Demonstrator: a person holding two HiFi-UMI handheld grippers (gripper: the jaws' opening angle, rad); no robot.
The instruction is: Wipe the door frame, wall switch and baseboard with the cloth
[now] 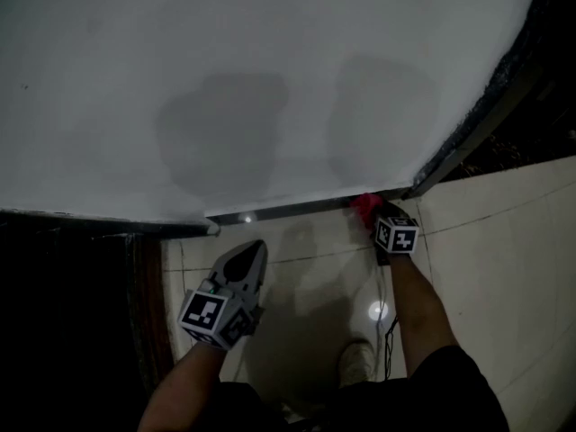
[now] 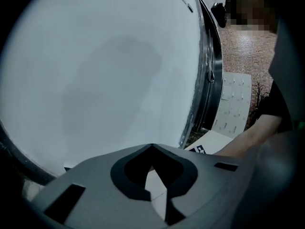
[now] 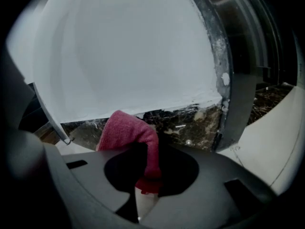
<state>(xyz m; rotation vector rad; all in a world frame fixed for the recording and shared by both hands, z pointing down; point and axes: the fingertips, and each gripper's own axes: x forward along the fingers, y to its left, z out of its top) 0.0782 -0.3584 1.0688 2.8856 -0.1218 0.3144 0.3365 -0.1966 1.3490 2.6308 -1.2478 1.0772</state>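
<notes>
A red cloth (image 3: 131, 135) is pinched in my right gripper (image 3: 151, 156), whose jaws are shut on it. In the head view the cloth (image 1: 365, 205) sits against the dark marble baseboard (image 1: 297, 210) near the door frame (image 1: 468, 142). The baseboard (image 3: 190, 123) runs under the white wall (image 3: 133, 56) up to the metal door frame (image 3: 238, 113). My left gripper (image 1: 243, 264) hangs lower left over the floor tiles, its jaws shut and empty (image 2: 151, 168). No wall switch shows in any view.
A white wall (image 1: 252, 79) fills the upper head view. Pale floor tiles (image 1: 504, 241) spread right and below. A dark opening (image 1: 63, 331) lies at the left. The person's shoe (image 1: 357, 363) stands on the floor between the arms. A metal frame (image 2: 209, 75) runs along the wall's right.
</notes>
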